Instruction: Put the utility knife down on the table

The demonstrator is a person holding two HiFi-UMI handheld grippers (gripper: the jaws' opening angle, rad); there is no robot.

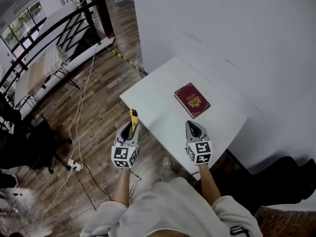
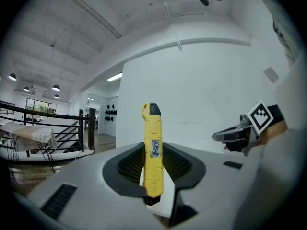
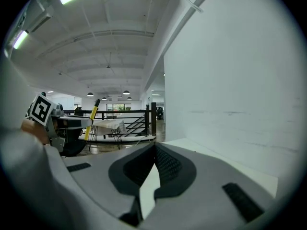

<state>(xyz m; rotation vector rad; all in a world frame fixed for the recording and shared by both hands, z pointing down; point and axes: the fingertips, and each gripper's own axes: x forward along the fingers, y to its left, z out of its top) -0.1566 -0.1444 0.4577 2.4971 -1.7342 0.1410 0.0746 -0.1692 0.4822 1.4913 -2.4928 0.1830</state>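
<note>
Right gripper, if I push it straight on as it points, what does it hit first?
Likely the red book on the table, straight ahead of the right gripper; height is unclear, so it might clear it.

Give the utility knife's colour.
The utility knife is yellow with a black tip, clearest in the left gripper view.
</note>
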